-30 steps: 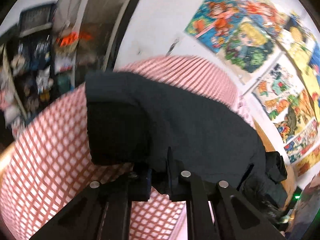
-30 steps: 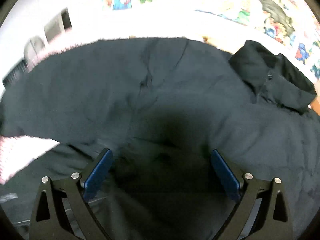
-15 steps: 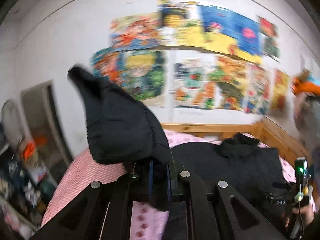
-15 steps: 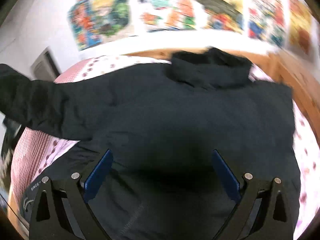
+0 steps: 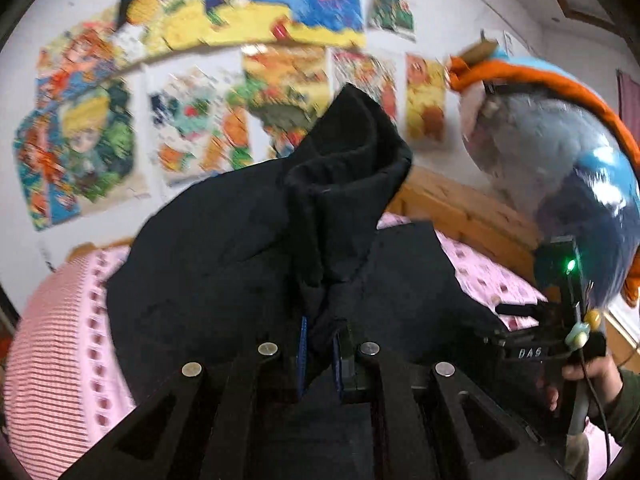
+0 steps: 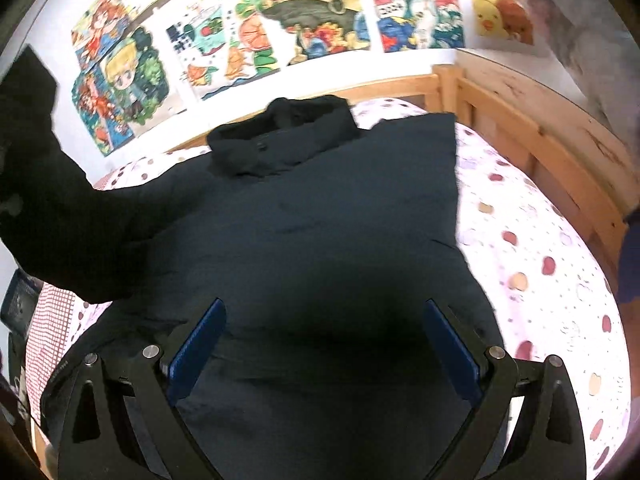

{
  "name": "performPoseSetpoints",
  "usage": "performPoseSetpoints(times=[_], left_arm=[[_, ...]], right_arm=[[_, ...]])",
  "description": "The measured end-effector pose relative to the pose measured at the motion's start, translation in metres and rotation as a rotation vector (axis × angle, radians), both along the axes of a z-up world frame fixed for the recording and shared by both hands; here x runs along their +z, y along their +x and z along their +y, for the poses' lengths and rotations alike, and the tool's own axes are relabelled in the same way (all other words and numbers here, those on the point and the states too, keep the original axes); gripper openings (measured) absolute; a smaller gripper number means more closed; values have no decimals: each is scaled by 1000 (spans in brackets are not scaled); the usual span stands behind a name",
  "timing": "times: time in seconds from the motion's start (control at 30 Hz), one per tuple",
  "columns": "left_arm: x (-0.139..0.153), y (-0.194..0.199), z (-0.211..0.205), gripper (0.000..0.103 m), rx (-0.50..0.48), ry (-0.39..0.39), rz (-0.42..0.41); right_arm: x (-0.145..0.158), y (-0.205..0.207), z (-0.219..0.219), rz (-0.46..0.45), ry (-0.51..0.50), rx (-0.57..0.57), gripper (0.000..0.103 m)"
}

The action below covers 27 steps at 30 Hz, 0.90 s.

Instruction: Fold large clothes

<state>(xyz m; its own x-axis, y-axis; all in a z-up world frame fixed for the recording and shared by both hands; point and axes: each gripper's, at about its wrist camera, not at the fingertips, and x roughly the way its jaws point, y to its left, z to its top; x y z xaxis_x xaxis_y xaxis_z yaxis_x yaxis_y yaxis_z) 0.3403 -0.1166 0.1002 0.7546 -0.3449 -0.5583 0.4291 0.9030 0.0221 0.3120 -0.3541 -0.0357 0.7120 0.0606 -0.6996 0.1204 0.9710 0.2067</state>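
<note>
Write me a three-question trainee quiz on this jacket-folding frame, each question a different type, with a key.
1. True or false: the right gripper is shut on the black jacket.
2. What does the left gripper hold? A) the sleeve B) the collar C) the bedsheet
3. Fill in: the collar points toward the wall covered in ____.

Key:
1. False; its jaws stand wide open above the jacket's body.
2. A
3. Posters
</note>
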Motion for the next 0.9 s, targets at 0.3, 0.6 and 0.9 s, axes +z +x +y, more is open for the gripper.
performPoseSetpoints(times=[0.3, 0.6, 0.9], left_arm=[[-66, 17, -43, 10, -196, -42, 284], [-111, 31, -42, 30, -197, -70, 499], [-106, 19, -9, 79, -177, -215, 566]], right_arm=[[-21, -10, -40, -92, 239, 32, 97], [-61, 18, -43, -35, 508, 85, 97], [-82, 36, -23, 21, 564, 91, 97]])
